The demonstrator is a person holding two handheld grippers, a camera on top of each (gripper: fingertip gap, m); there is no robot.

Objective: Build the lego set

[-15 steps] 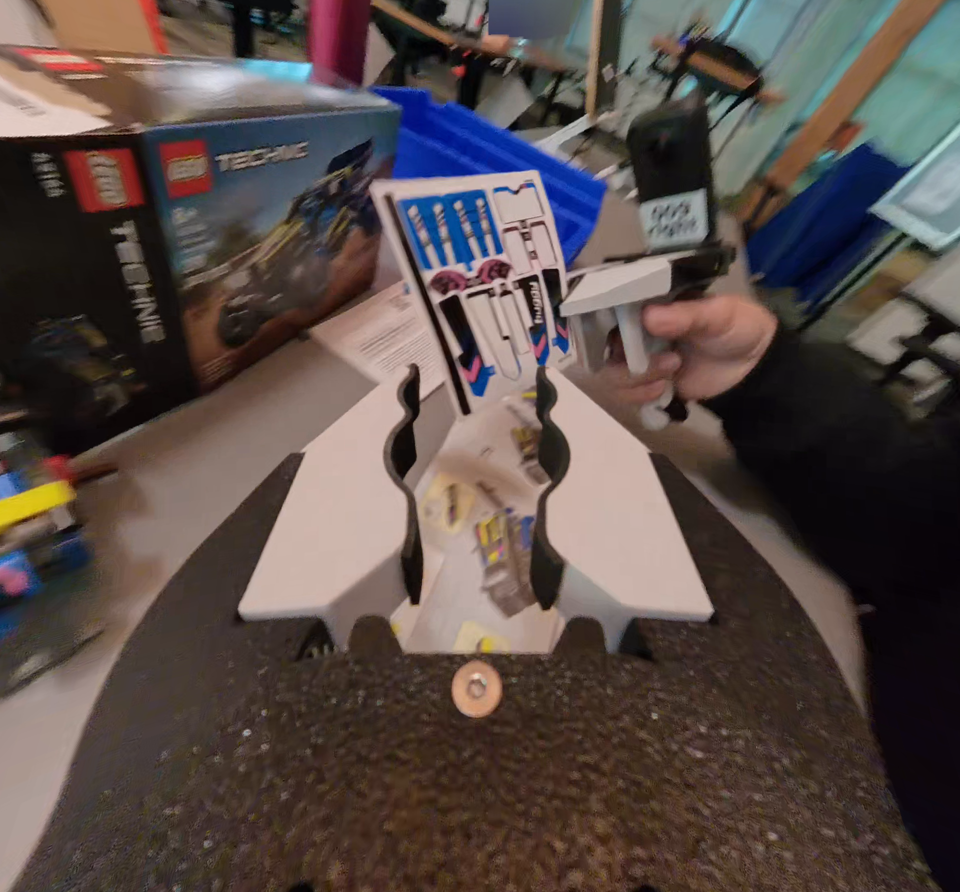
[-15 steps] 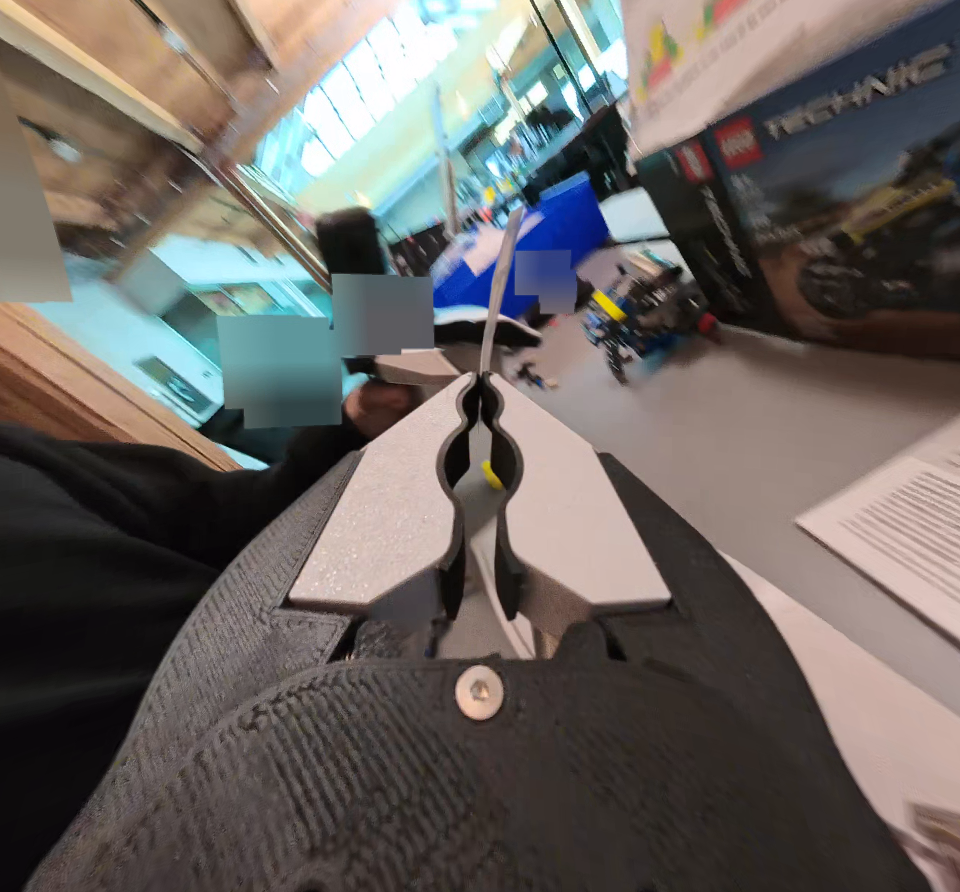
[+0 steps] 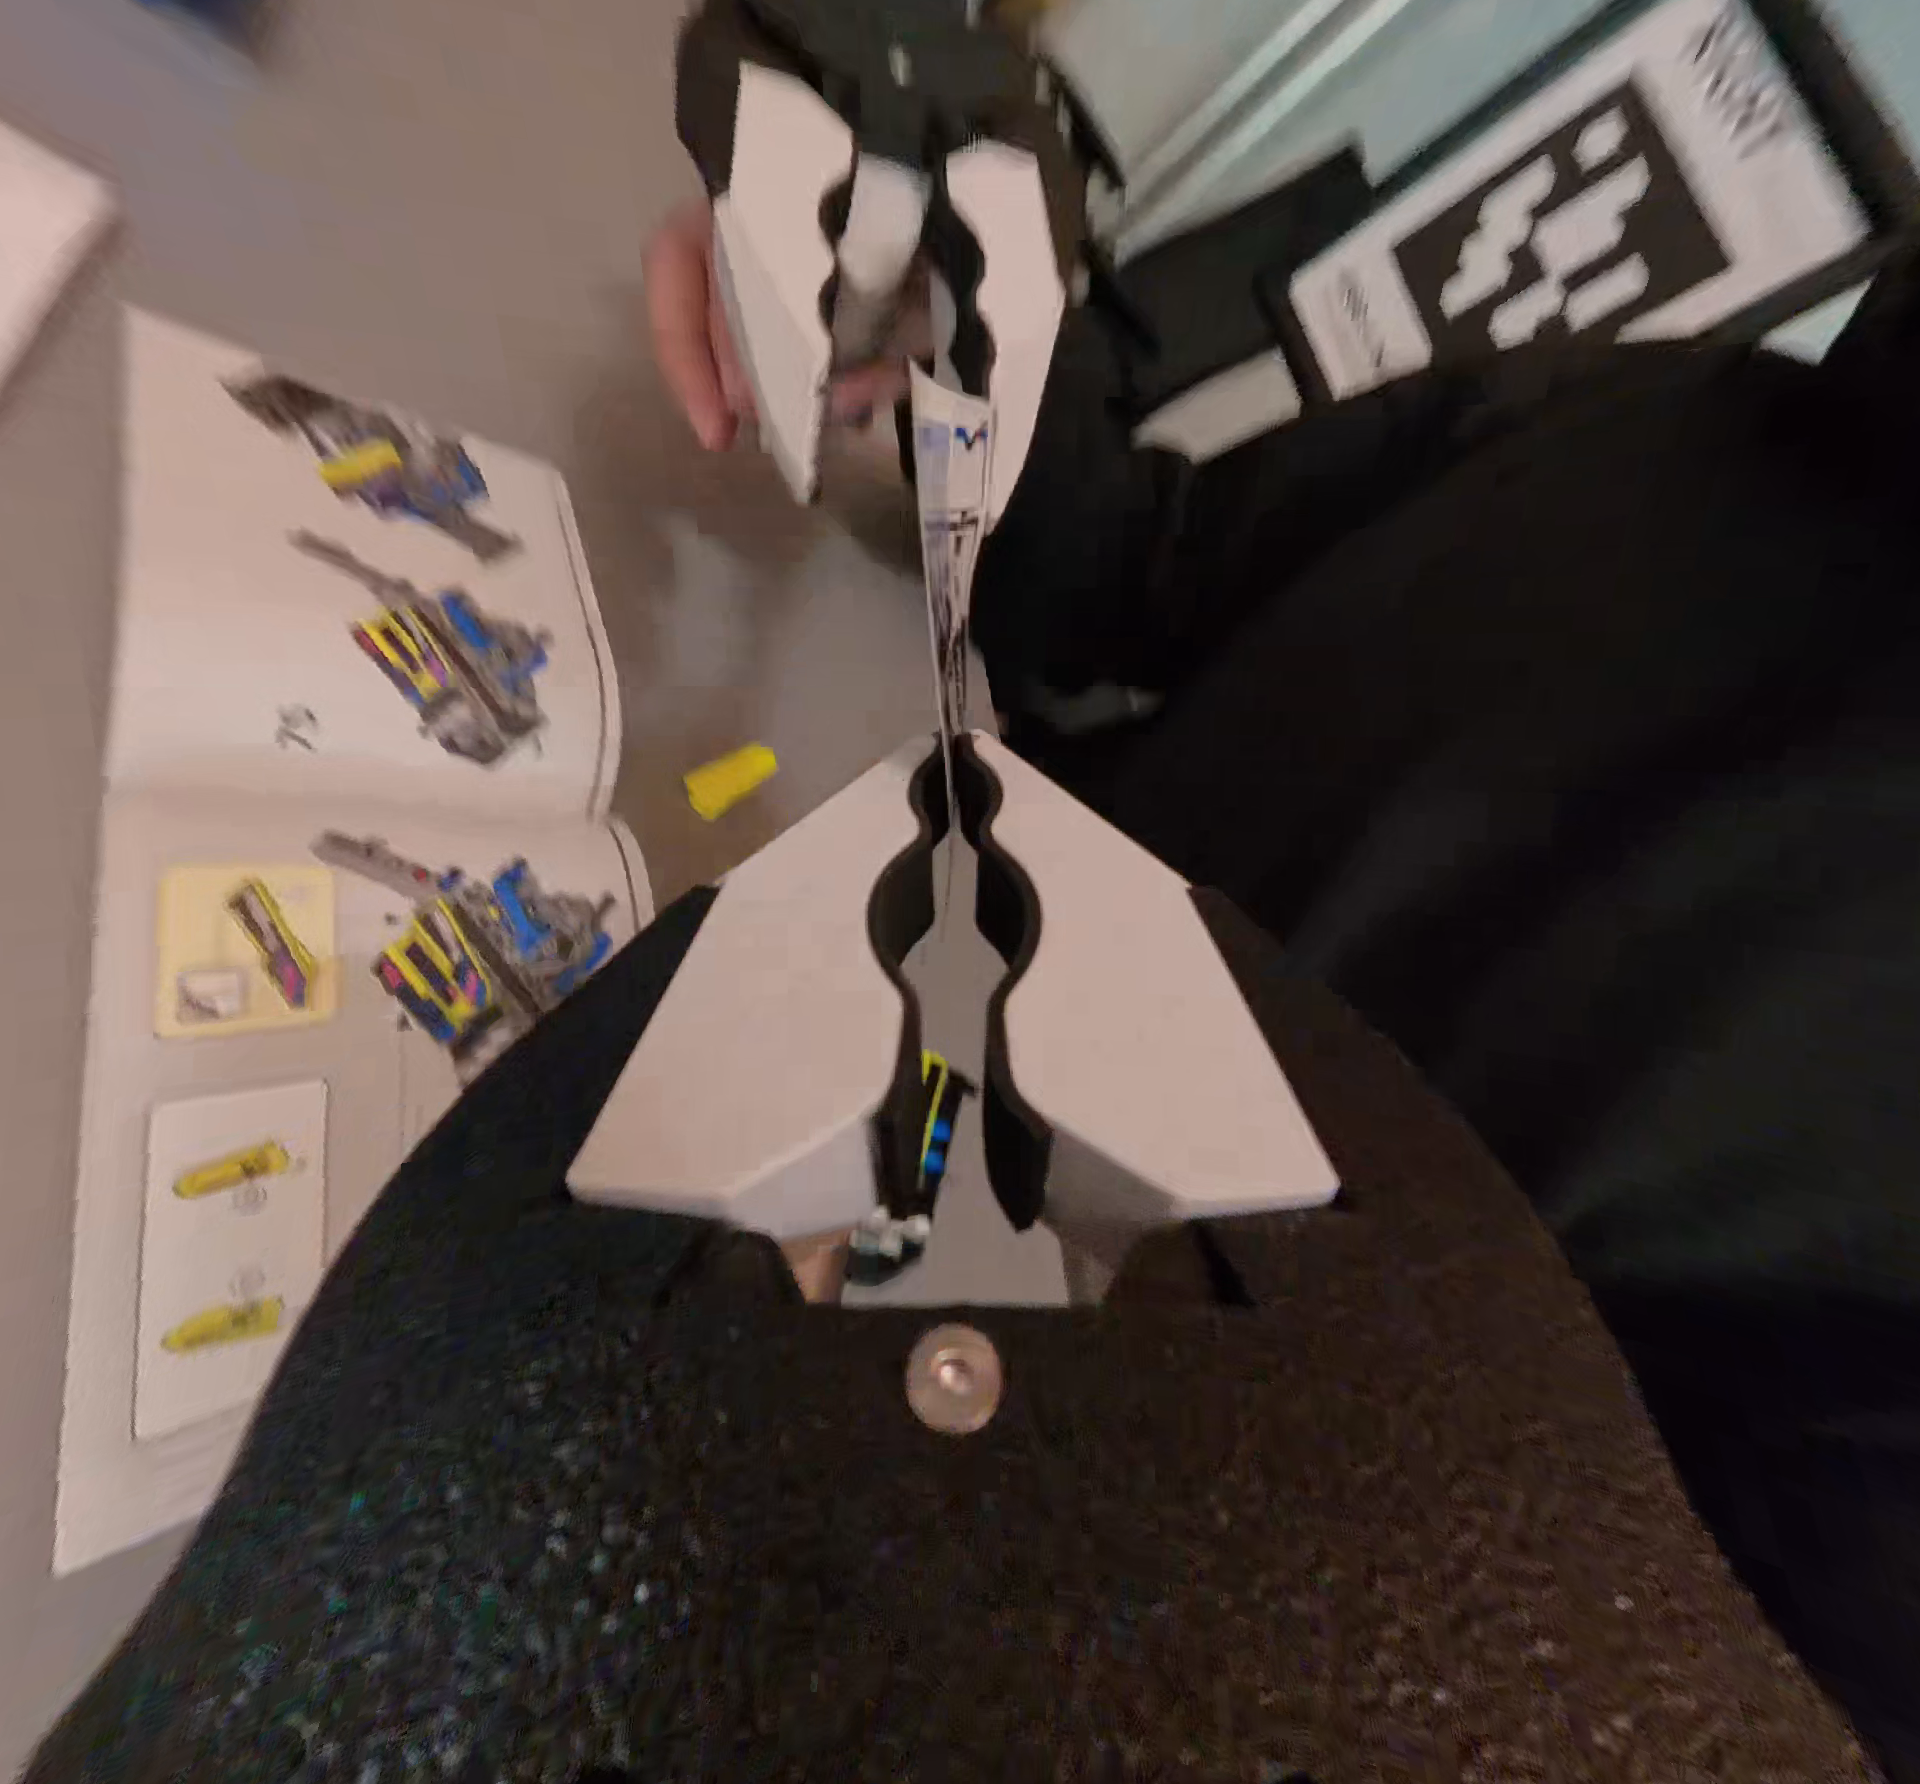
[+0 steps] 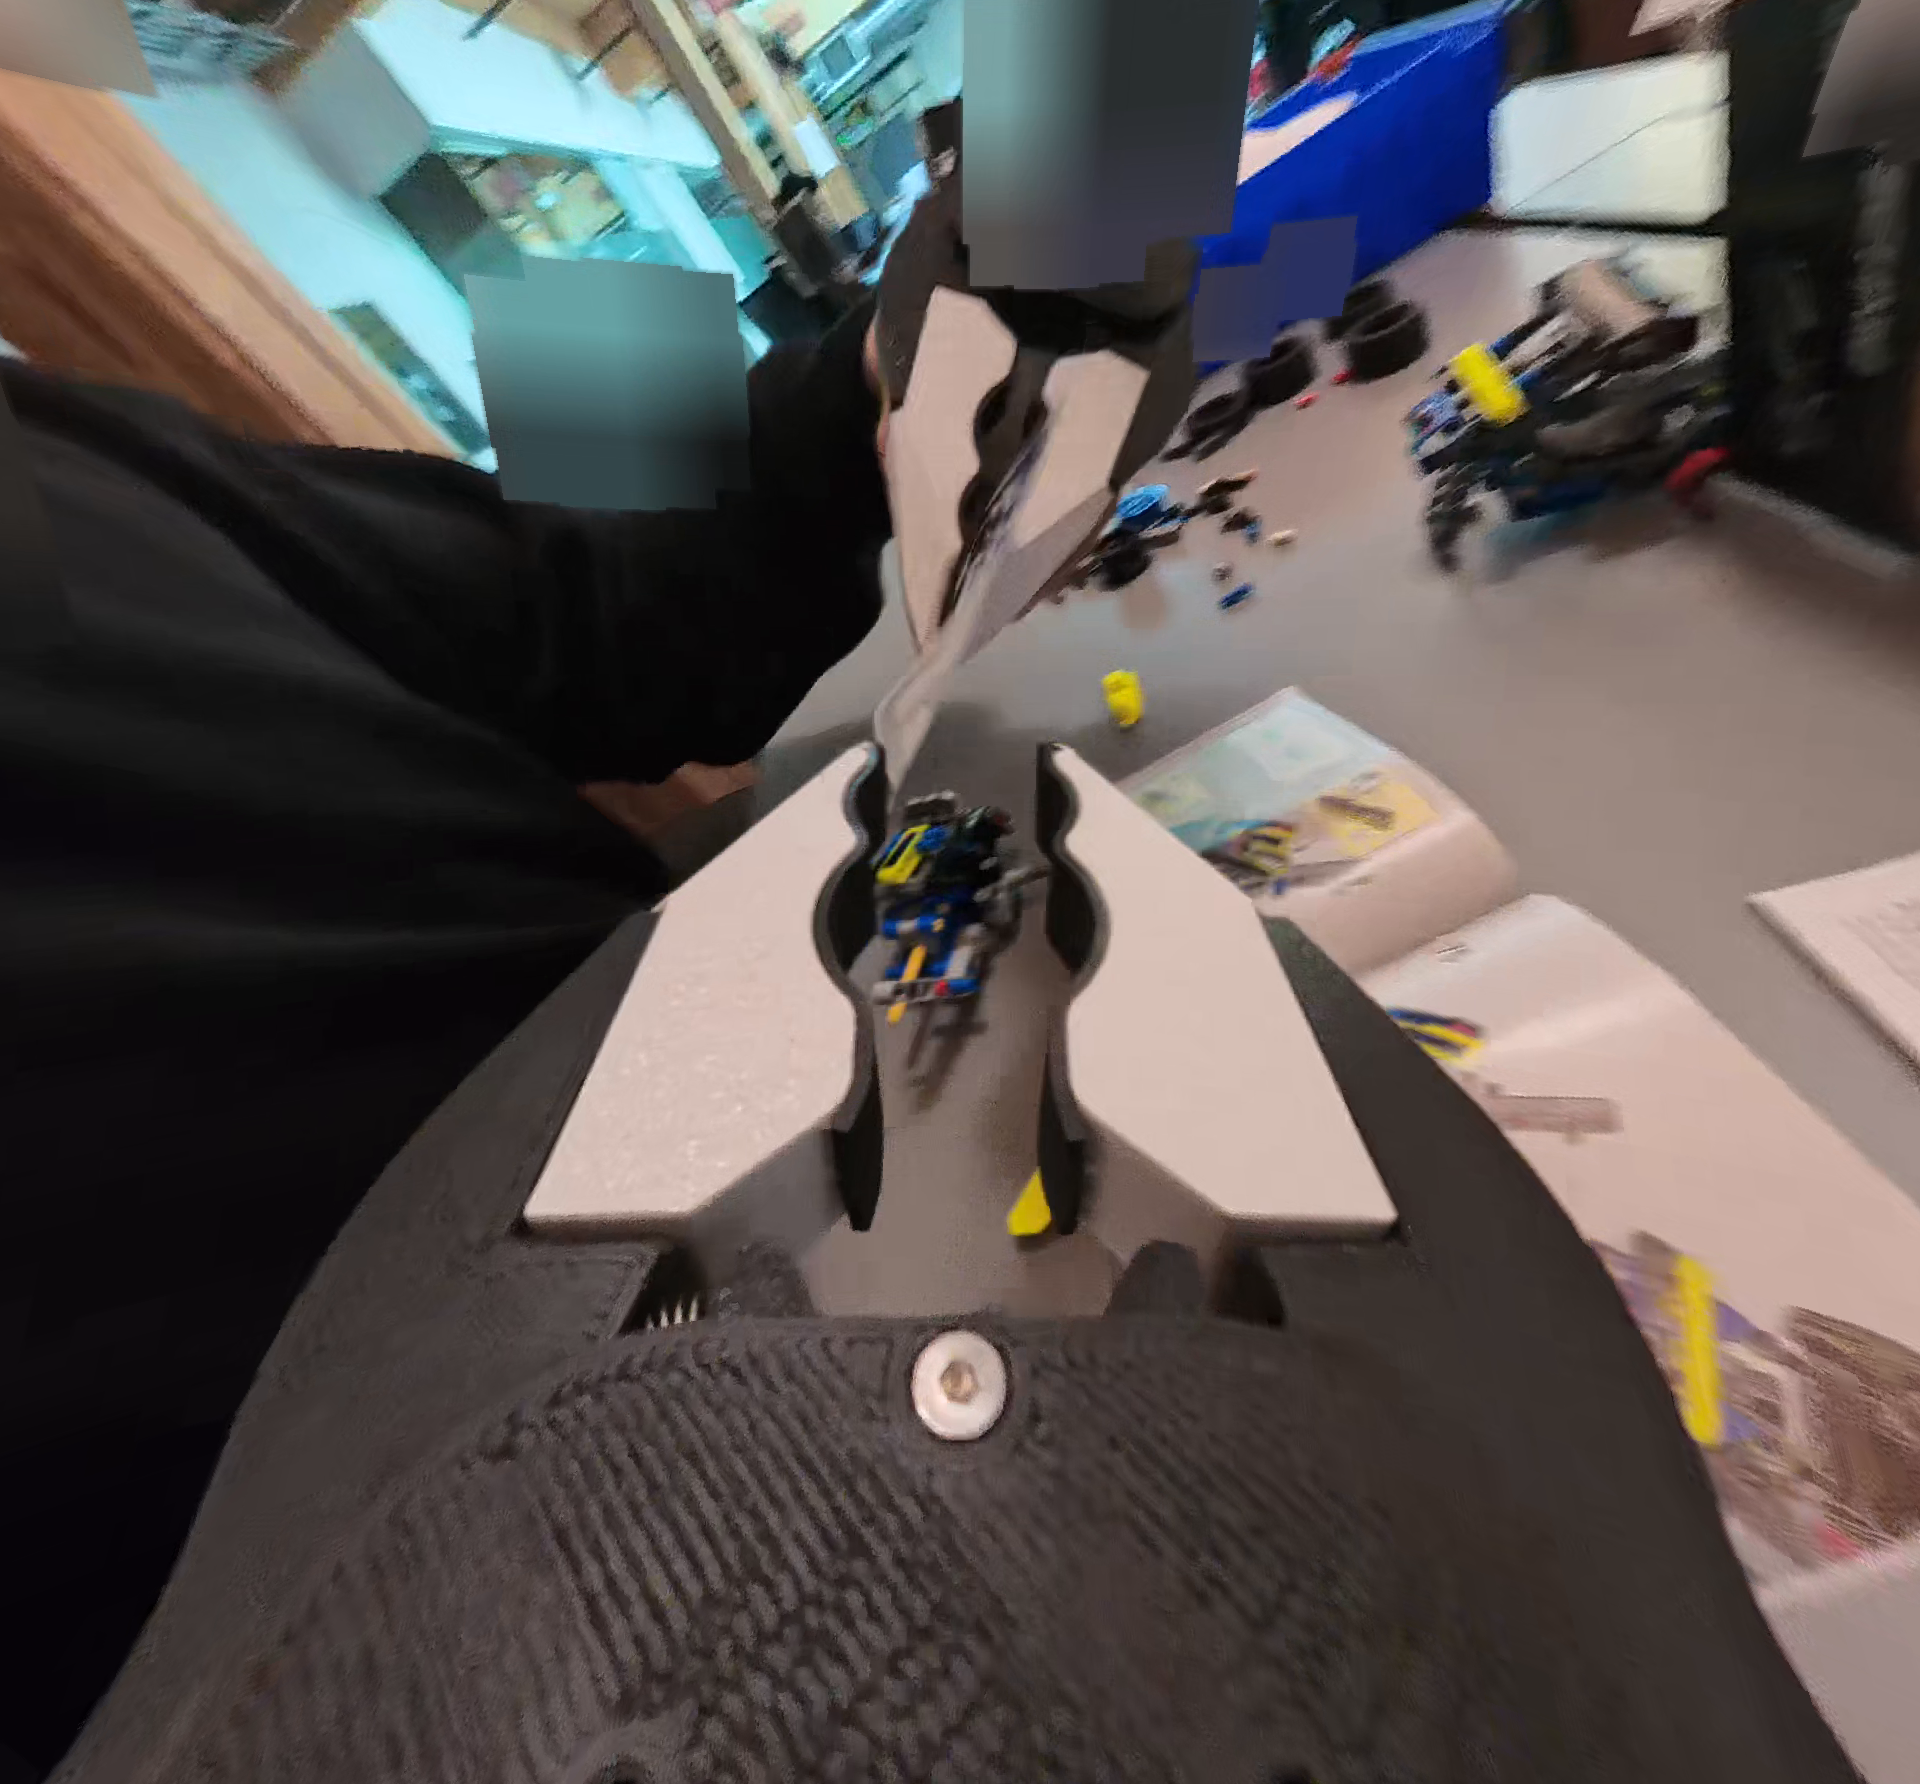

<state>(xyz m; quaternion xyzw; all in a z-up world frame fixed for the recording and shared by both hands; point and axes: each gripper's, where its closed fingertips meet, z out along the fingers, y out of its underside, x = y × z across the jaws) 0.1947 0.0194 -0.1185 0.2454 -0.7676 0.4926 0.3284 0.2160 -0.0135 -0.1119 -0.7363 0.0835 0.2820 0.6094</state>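
My left gripper (image 3: 951, 747) is shut on a printed sticker sheet (image 3: 951, 529), seen edge-on and sticking up from the pinched tips. The sheet's far end reaches my right gripper (image 3: 902, 487), which is open, the sheet lying by one finger. In the right wrist view my right gripper (image 4: 961, 752) stands open. The sheet (image 4: 925, 685) hangs from the left gripper (image 4: 961, 612) down to my left fingertip (image 4: 868, 758), with no pads pressing it. A small blue, black and yellow brick model (image 4: 935, 893) lies on the table below the open jaws.
An open instruction booklet (image 3: 343, 695) lies on the grey table (image 3: 416, 124); it also shows in the right wrist view (image 4: 1299, 799). A loose yellow piece (image 4: 1120, 695) lies nearby. A larger brick vehicle (image 4: 1558, 425), tyres (image 4: 1371, 342) and loose pieces (image 4: 1226, 529) lie farther back.
Half a second ago my right gripper was shut on the sheet and my left was open around it. Now the left has shut on the sheet and the right has opened. Both views have swung down.
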